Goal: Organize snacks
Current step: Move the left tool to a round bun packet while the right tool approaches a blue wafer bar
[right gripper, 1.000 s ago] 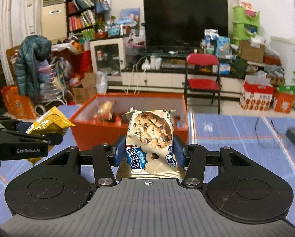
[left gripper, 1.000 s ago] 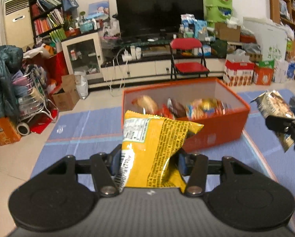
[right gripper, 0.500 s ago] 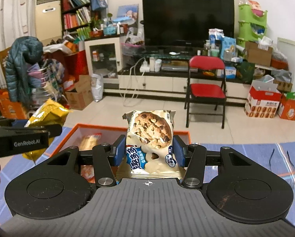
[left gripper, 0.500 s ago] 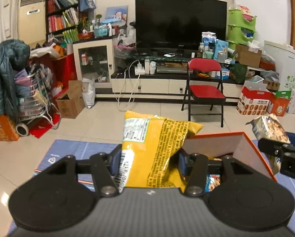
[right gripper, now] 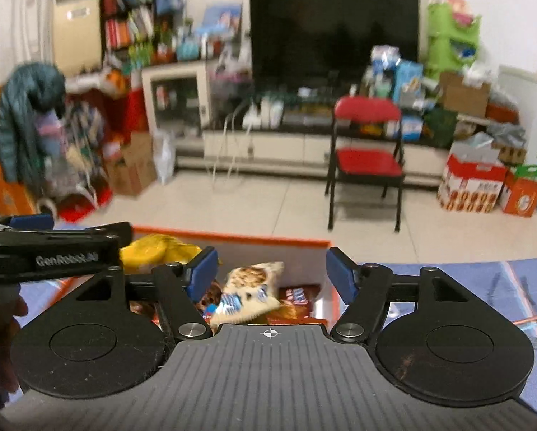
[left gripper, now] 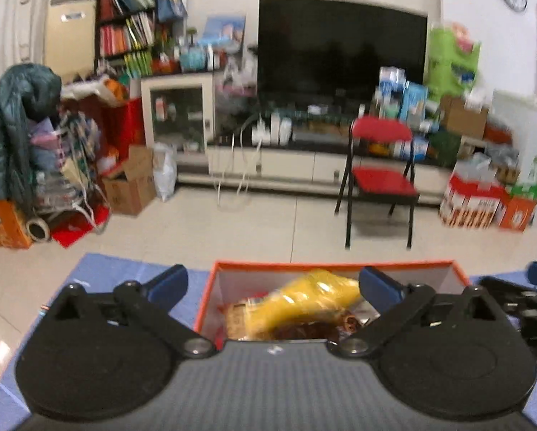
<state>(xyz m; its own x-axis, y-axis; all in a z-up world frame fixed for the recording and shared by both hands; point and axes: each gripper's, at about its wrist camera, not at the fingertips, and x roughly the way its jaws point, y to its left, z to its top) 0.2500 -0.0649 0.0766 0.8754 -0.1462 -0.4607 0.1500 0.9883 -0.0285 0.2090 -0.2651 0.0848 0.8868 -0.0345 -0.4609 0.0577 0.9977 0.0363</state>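
Note:
The orange snack box [left gripper: 333, 265] [right gripper: 254, 240] sits on the blue mat right below both grippers. My left gripper [left gripper: 272, 285] is over it with its jaws opening wide and nothing between the pads; the yellow chip bag [left gripper: 311, 298] [right gripper: 153, 251] is dropping onto the snacks inside. My right gripper [right gripper: 272, 274] also has its jaws opening. The cookie packet [right gripper: 248, 292] is loose below its pads, tipping into the box. The left gripper's arm [right gripper: 49, 251] crosses the right wrist view at the left; the right gripper's arm [left gripper: 523, 298] shows at the right edge of the left wrist view.
A red folding chair [left gripper: 379, 179] [right gripper: 367, 163] stands on the tile floor beyond the box. Behind it are the TV stand and TV [left gripper: 340, 46]. Cardboard boxes [right gripper: 473, 186] crowd the right wall; a cart with a coat [left gripper: 20, 133] stands left.
Both grippers came forward over the orange box, then opened. The yellow chip bag and the cookie packet left the pads and fell toward the box.

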